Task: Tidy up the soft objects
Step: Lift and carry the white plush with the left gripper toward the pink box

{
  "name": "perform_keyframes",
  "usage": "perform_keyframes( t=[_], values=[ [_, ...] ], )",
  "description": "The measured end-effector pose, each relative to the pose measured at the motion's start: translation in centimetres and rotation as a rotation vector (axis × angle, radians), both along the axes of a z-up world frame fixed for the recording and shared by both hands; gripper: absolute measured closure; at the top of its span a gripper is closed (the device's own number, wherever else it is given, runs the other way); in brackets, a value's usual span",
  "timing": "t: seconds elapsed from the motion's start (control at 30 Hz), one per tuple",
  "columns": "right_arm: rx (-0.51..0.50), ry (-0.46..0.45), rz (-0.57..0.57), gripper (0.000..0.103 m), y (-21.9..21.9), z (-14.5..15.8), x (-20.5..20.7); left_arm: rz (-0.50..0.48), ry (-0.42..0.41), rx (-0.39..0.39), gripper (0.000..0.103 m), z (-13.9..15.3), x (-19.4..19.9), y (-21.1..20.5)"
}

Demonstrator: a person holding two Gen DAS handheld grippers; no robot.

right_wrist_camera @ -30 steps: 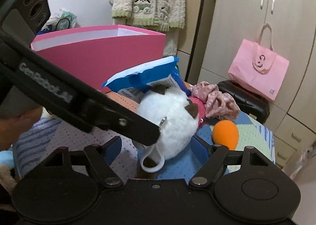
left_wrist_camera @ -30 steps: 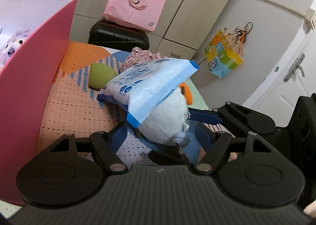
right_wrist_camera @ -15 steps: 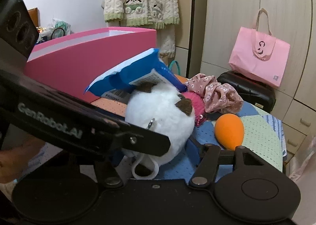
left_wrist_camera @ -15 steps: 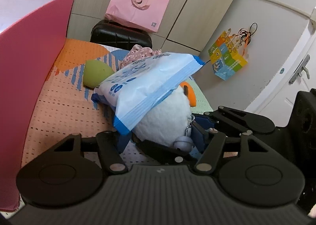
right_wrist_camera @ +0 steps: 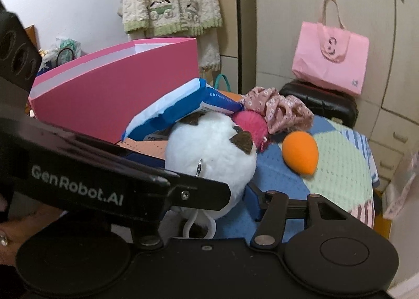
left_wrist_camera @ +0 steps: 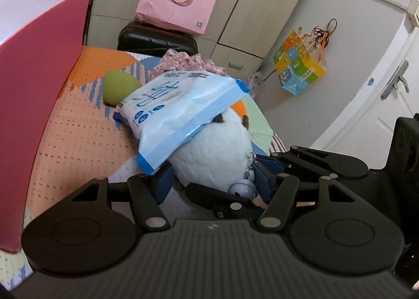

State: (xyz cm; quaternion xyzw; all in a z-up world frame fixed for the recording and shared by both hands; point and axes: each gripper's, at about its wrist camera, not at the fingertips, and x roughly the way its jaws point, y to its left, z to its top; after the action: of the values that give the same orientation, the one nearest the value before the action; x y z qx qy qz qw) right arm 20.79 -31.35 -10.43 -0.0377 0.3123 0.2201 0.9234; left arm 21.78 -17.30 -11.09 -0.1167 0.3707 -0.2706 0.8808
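Both jaws have just been closing: left gripper (left_wrist_camera: 212,181) and right gripper (right_wrist_camera: 209,204) now pinch the white plush (right_wrist_camera: 209,157) on the patchwork mat (left_wrist_camera: 78,128), tissue pack (left_wrist_camera: 180,113) draped on top, so lift toward pink box (right_wrist_camera: 115,97) looks next.

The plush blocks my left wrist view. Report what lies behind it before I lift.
Observer: A hot-pink fuzzy pom-pom sits just behind the white plush ball, apparently touching it.
Operator: Keep going.
Observer: An orange egg-shaped sponge lies on the patterned mat, apart from the plush ball.
Operator: Now its near end.
Observer: A white cord loop hangs from it there.
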Motion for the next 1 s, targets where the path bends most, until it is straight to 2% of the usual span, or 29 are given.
perform_keyframes(
  t=[0.57, 0.8, 1.0],
  values=[
    [0.014, 0.136, -0.091, 0.042, 0.2, 1.8, -5.2, -0.09, 0.139, 0.046, 0.041, 2.1, -4.2, -0.1],
    [0.037, 0.183, -0.1, 0.042, 0.4, 2.4, -6.7, -0.107, 0.174, 0.072, 0.041, 3.1, -5.6, 0.2],
    [0.018, 0.214, -0.098, 0.042, 1.3, 3.3, -7.7, -0.135, 0.217, 0.073, 0.041, 3.7, -6.2, 1.0]
  ],
)
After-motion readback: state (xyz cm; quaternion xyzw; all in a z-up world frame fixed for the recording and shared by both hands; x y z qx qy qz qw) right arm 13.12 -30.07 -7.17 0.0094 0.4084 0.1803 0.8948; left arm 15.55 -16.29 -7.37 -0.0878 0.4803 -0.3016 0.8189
